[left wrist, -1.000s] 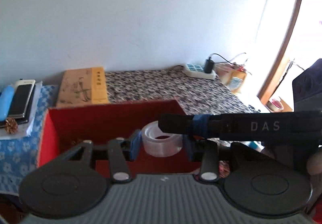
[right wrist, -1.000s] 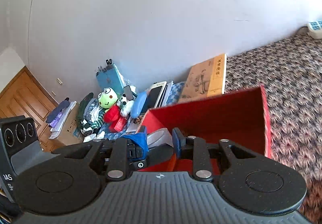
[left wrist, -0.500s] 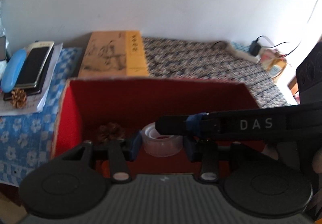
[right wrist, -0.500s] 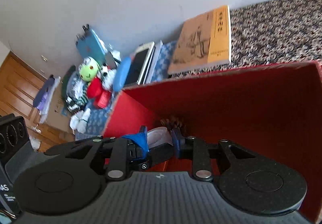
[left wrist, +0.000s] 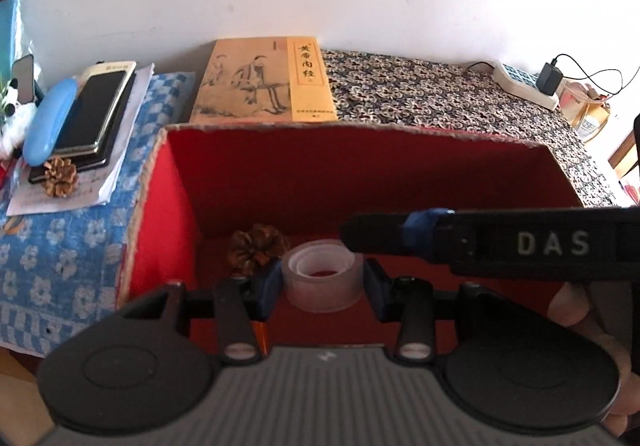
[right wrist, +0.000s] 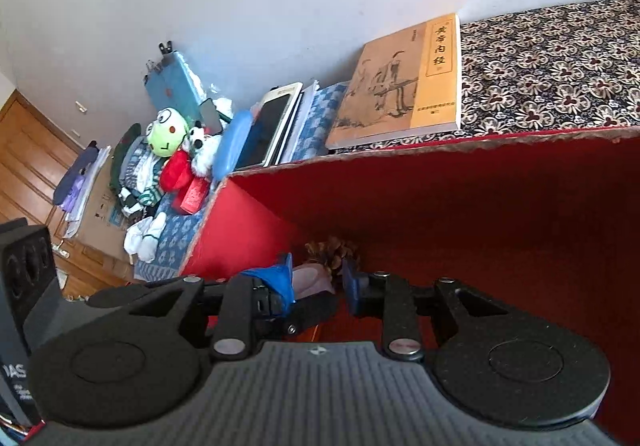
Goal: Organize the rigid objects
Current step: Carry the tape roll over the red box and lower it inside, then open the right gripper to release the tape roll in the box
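Low in the middle of the left wrist view, the left gripper (left wrist: 323, 288) is clenched on a roll of clear tape (left wrist: 322, 280), one blue pad against each side of the ring. The roll hangs inside the red box (left wrist: 360, 169), just beside a pine cone (left wrist: 256, 248) lying on the box floor.

The tape looks light and stiff, a hard plastic ring that should not give under the pads. Its smooth, glossy wall may be slippery, so the present hold across the outer sides, at mid-height, seems right.

The right gripper (right wrist: 318, 284) sits at the lower centre of its own view, with the other tool's finger and the roll between its pads; I cannot tell whether they press on anything. A second pine cone (left wrist: 60, 175) rests on papers at the left.
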`<state>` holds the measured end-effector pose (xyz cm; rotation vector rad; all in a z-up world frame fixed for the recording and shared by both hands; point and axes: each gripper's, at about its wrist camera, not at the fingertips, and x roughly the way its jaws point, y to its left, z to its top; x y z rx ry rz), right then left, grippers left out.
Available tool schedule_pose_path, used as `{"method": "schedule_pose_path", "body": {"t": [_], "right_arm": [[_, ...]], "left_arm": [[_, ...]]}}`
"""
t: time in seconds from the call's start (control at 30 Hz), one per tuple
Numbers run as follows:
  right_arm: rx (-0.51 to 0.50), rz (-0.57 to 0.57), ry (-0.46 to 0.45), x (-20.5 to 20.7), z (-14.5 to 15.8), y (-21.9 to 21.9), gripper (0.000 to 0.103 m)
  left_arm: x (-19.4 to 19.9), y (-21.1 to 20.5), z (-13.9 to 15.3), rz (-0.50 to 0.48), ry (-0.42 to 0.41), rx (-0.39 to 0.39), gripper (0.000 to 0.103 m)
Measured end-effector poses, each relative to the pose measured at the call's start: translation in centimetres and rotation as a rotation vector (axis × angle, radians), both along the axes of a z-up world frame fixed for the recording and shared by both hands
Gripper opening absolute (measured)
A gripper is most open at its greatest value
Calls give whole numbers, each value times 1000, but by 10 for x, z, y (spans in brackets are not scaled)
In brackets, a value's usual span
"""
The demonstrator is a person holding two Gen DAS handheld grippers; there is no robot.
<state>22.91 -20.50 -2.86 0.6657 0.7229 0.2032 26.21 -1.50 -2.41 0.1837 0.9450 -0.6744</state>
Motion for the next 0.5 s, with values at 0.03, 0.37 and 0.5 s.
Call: {"method": "schedule_pose_path", "body": {"t": [0.03,0.37,0.5], "right_arm": [[-1,-4,-1,0,0,0,12],[-7,-61,6,-1,-2,-4,13],[-3,-67,-1,-1,-2,-5,13]], "left_arm": [[0,-1,0,1,-2,13,43],[1,-7,-2,-21,0,54,52],[3,-8,-2,-21,17,55,57]]}}
